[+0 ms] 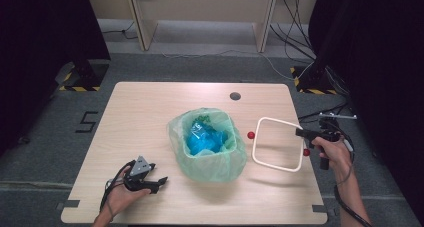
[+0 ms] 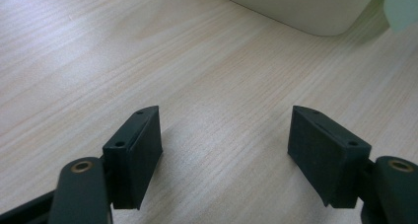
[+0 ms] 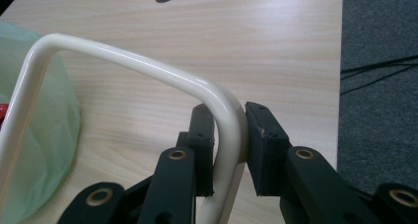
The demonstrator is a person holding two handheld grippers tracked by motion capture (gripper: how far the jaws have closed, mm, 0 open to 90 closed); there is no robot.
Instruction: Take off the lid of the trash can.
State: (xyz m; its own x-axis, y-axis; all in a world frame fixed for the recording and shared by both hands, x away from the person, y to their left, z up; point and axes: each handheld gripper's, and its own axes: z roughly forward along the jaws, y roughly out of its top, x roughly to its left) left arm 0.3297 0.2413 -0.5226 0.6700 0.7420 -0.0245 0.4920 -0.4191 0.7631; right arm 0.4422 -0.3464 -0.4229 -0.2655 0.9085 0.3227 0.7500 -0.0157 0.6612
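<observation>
Holding frame: right hand-held gripper (image 3: 229, 150) has its jaws closed on the cream wire frame (image 1: 276, 143) at a rounded corner, right of centre in the high view; pads press the tube from both sides.
Frame position: hangs tilted above the surface (image 1: 150, 107), just right of the bin (image 1: 207, 142), its two red end caps (image 1: 250, 135) pointing toward the bin.
Bin: lined with a green bag (image 1: 220, 164), blue plastic (image 1: 202, 142) inside, centre of the high view.
Left hand-held gripper (image 1: 145, 179): lower left of the high view, jaws wide apart, nothing between them, low over bare wood; pale bin wall at the upper right of the left gripper view.
Slip risk: grip sits on a smooth curved tube at one corner, so the long frame can likely swivel or slide in the pads.
Snag risk: red caps or the frame's edge may catch the loose bag rim and drag or tear it.
Tip risk: bin looks light; a sideways push from the frame could shove or topple it with the left side not steadying it.
Drop risk: frame near the right edge of the surface could fall to the grey floor (image 1: 375, 197) if released.
</observation>
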